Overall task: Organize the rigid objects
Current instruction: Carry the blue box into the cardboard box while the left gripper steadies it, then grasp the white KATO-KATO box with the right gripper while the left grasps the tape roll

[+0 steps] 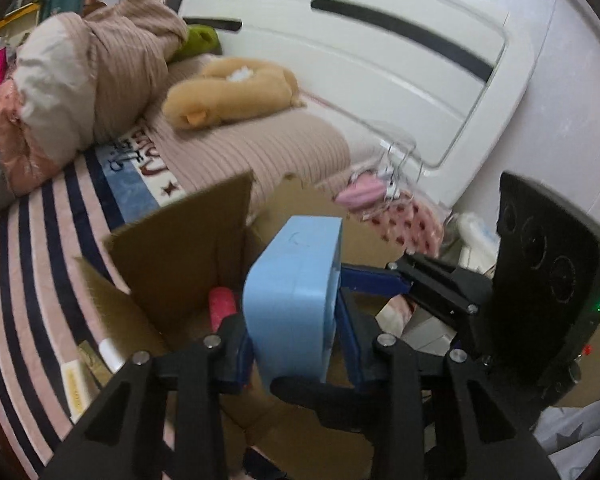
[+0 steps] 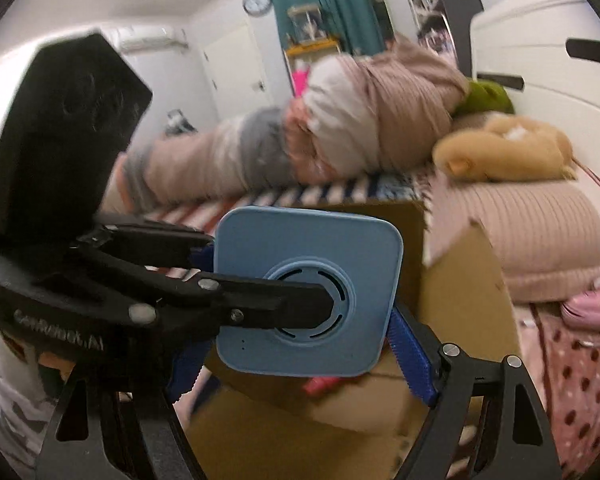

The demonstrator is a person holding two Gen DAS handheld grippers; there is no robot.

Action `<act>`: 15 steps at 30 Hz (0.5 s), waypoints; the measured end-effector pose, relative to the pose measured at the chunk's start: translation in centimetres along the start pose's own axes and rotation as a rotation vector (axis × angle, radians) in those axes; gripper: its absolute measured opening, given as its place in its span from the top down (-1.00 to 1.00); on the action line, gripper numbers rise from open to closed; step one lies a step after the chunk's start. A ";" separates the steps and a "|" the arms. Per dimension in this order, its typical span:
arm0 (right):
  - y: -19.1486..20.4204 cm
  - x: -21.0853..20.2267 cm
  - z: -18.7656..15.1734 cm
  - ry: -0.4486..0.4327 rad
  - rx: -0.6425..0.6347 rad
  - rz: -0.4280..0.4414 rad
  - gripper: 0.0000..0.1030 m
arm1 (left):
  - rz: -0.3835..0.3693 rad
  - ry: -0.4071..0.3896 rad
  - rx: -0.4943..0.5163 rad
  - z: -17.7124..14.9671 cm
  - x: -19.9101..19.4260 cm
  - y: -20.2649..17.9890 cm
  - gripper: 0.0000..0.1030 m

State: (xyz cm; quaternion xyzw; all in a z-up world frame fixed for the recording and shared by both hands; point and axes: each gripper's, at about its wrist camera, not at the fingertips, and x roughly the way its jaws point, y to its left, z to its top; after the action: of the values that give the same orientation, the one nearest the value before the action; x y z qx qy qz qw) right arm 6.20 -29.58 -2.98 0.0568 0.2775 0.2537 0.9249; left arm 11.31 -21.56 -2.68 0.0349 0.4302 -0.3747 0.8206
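Observation:
A light blue square device (image 1: 296, 292) with rounded corners is held edge-on above an open cardboard box (image 1: 180, 256). My left gripper (image 1: 296, 344) is shut on its two flat faces. In the right wrist view the device (image 2: 312, 264) shows its face with a round vented hub. My right gripper (image 2: 296, 360) has its blue fingers on the device's left and right edges. The left gripper crosses that view from the left, one finger on the hub. A pink cylinder (image 1: 222, 306) lies inside the box.
The box stands on a striped bed (image 1: 32, 264) with a bundled beige blanket (image 1: 100, 68), a tan plush toy (image 1: 228, 92) and a white headboard (image 1: 380, 60). Pink items and polka-dot fabric (image 1: 404, 220) lie to the right. White boxes (image 1: 428, 332) lie in the box.

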 end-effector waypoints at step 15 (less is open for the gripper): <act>-1.0 1.0 -0.8 0.144 -0.056 -0.108 -0.80 | 0.060 0.034 0.040 -0.2 1.4 -0.1 -0.24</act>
State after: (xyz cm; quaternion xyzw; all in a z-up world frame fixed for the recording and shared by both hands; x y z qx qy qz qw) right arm 6.94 -29.96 -4.39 -0.0022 0.3386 0.2147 0.9161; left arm 11.56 -22.35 -3.82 0.0704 0.4355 -0.3578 0.8230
